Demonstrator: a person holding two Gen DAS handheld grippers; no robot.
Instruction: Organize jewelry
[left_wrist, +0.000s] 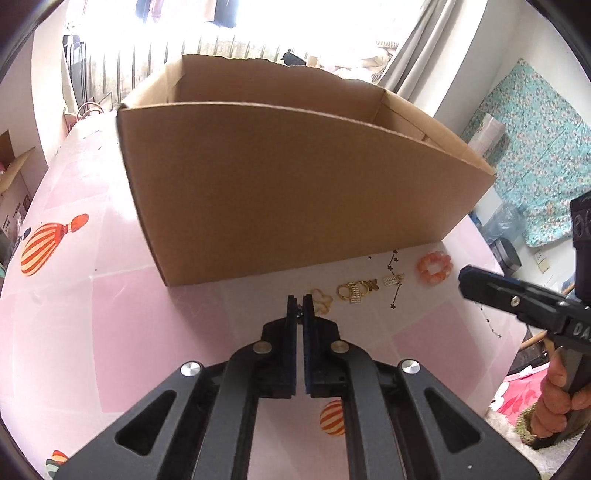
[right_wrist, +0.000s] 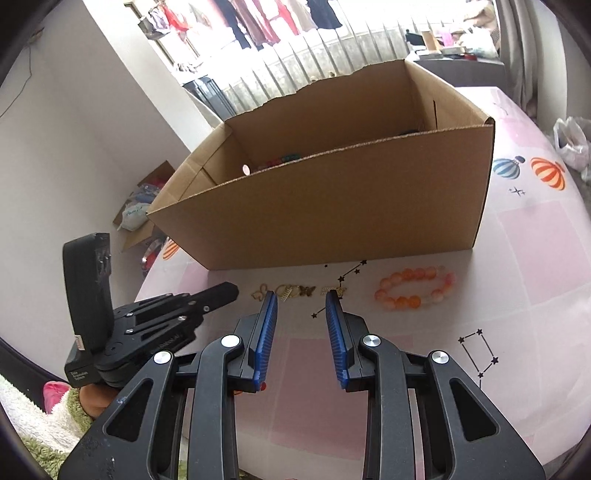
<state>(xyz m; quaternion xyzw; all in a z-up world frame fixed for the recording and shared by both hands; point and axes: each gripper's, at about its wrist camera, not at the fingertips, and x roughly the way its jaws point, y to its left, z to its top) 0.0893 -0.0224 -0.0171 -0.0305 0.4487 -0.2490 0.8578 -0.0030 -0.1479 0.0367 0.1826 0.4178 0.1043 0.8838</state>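
At the far left of the row, the left gripper is seen with its jaws pressed together; nothing can be made out between the pads, though whether something very fine is pinched cannot be told. Just to the right of its tips, on the pink tablecloth, a pale gold clover-shaped charm lies flat and is partly hidden by the right-hand finger. Further right, a cluster of gold rings and a butterfly piece is found, then a small gold clip, and at the far right an orange beaded bracelet. The pieces are strung in a line whose long axis runs parallel to the near wall of the cardboard box, close in front of it. From the right wrist view, the right gripper is held with its blue pads spread and nothing between them; the gold cluster sits just beyond the gap, while the bracelet lies to its right, well outside the fingers. Coloured items are glimpsed inside the box, but they are too hidden to be named. The clover charm is judged to be nearest the left gripper, which would have to be opened and shifted slightly rightward before it could be taken. The central gold pieces are better placed for the right gripper, and the bracelet would need a sideways move to the right.
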